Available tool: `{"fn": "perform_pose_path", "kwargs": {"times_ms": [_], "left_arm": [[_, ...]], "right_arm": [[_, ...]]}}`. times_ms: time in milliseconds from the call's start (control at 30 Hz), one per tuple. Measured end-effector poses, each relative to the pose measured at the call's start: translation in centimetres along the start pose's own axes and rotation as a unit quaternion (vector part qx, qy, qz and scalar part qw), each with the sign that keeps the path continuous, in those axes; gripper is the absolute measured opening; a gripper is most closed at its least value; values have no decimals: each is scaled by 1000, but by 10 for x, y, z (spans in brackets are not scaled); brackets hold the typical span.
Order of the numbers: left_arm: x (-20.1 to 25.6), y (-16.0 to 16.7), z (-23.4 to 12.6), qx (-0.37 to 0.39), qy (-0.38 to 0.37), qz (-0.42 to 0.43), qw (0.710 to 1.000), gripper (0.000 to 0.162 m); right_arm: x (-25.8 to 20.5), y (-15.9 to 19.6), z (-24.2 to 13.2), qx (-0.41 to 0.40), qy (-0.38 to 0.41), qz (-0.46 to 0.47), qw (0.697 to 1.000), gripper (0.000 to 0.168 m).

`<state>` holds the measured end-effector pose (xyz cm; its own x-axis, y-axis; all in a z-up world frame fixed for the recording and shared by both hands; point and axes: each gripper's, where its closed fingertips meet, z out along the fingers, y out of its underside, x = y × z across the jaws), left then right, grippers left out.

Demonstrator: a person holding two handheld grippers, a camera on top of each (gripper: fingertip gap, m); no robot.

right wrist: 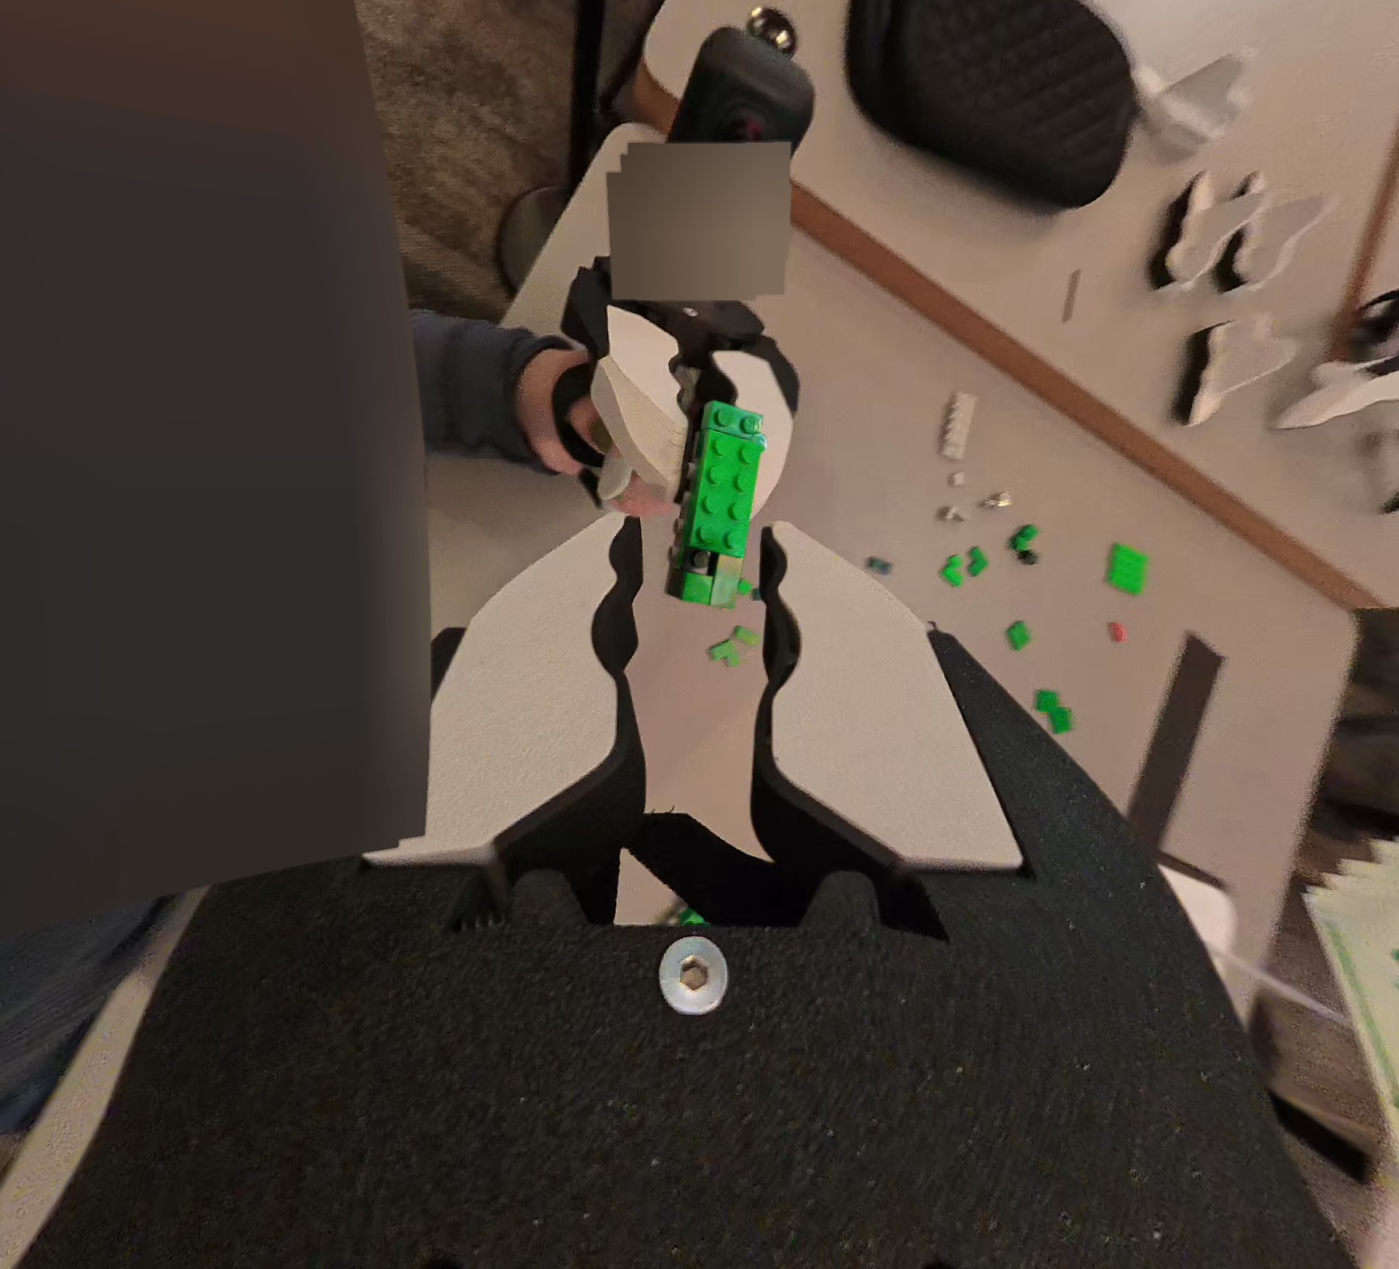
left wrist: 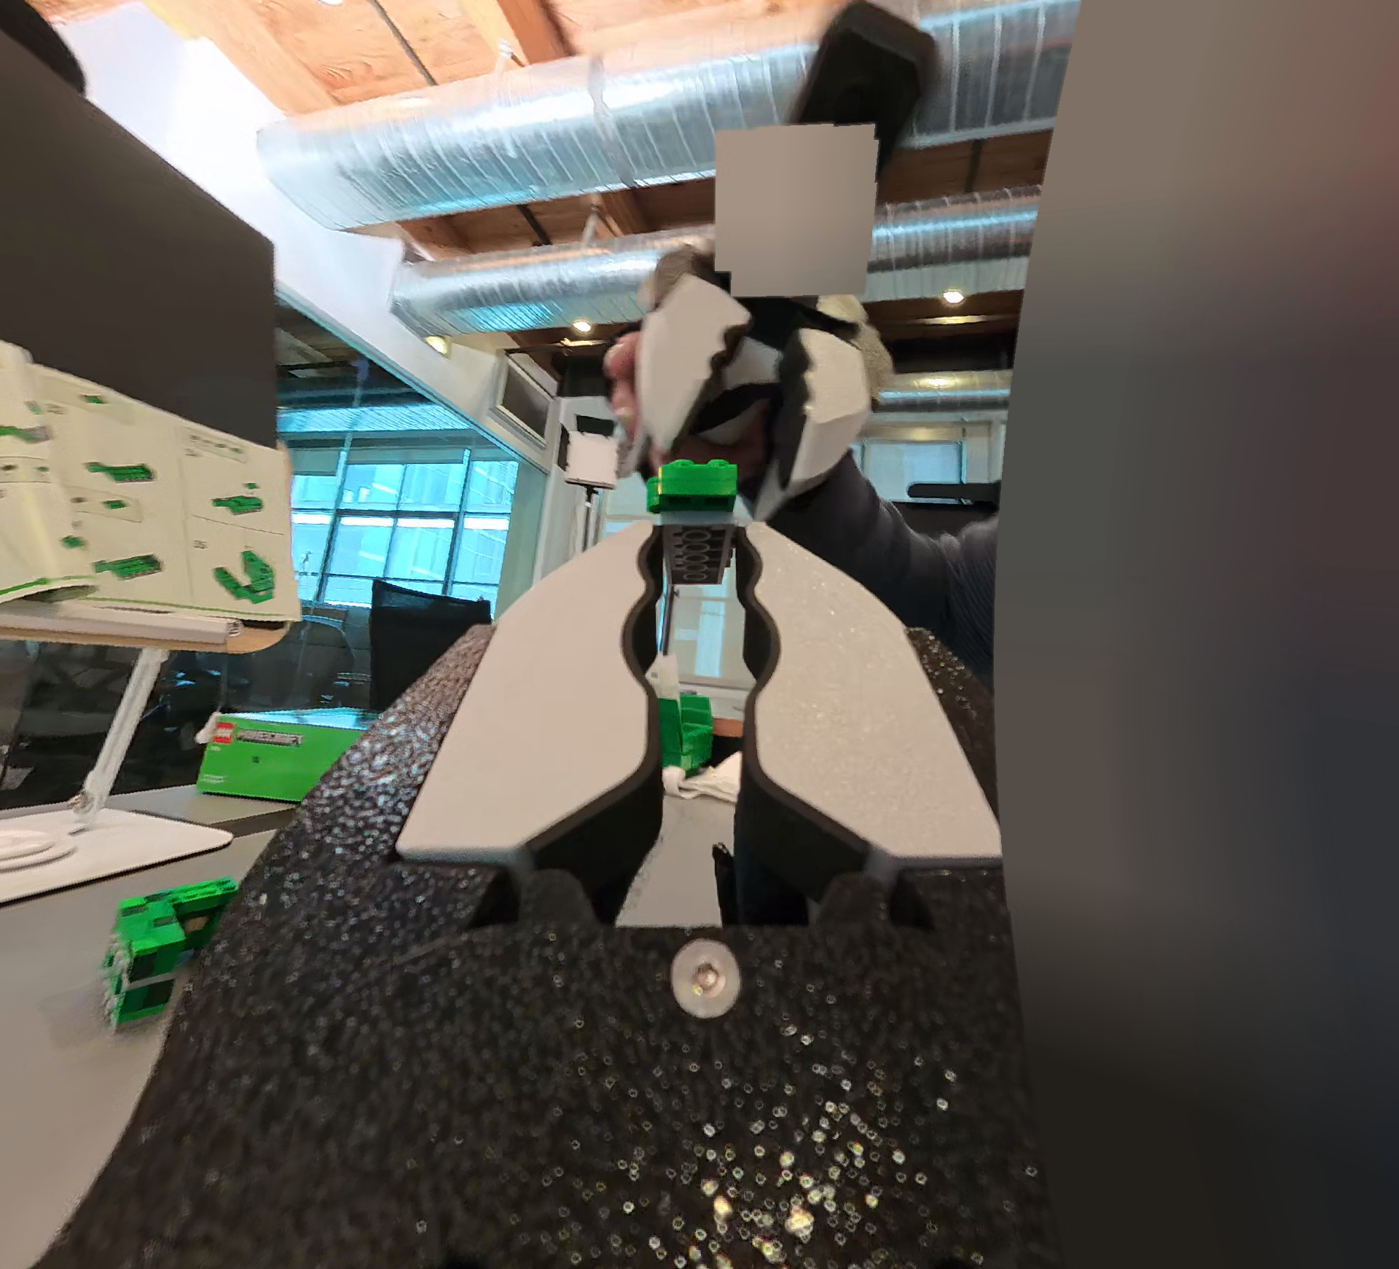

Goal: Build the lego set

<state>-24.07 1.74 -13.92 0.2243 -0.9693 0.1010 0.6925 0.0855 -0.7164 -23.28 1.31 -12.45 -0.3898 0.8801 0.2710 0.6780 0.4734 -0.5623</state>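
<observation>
My left gripper point(left wrist: 698, 532) is shut on a small lego assembly point(left wrist: 693, 485), green bricks on a dark grey plate, and holds it up in the air. In the right wrist view the same assembly point(right wrist: 719, 498) is a long green block held at its far end by the left gripper point(right wrist: 715, 468). My right gripper point(right wrist: 700, 536) is open, with its fingertips on either side of the assembly's near end and a visible gap on the left. It faces the left gripper from above point(left wrist: 711, 468).
An instruction booklet point(left wrist: 151, 498) rests on a stand at left, with a green box point(left wrist: 265, 752) and a partly built green model point(left wrist: 159, 930) on the table. Loose green pieces point(right wrist: 984, 567), a green plate point(right wrist: 1128, 567), a white brick point(right wrist: 958, 423), a black case point(right wrist: 984, 90) and spare gripper fingers point(right wrist: 1226, 294) lie on the white table point(right wrist: 870, 400). Left and right tips are no more than a few centimetres apart.
</observation>
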Motion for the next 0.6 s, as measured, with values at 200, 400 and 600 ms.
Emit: {"fn": "perform_pose_path", "kwargs": {"times_ms": [200, 400, 600], "left_arm": [[-13, -4, -5, 23, -38, -17, 999, 17], [-16, -2, -4, 22, -45, -23, 998, 17], [-17, -2, -4, 23, -47, -24, 998, 17]], "right_arm": [[5, 4, 9, -13, 164, -134, 977, 42], [4, 13, 28, -55, 214, -190, 957, 48], [6, 14, 32, -62, 217, -186, 956, 48]]}}
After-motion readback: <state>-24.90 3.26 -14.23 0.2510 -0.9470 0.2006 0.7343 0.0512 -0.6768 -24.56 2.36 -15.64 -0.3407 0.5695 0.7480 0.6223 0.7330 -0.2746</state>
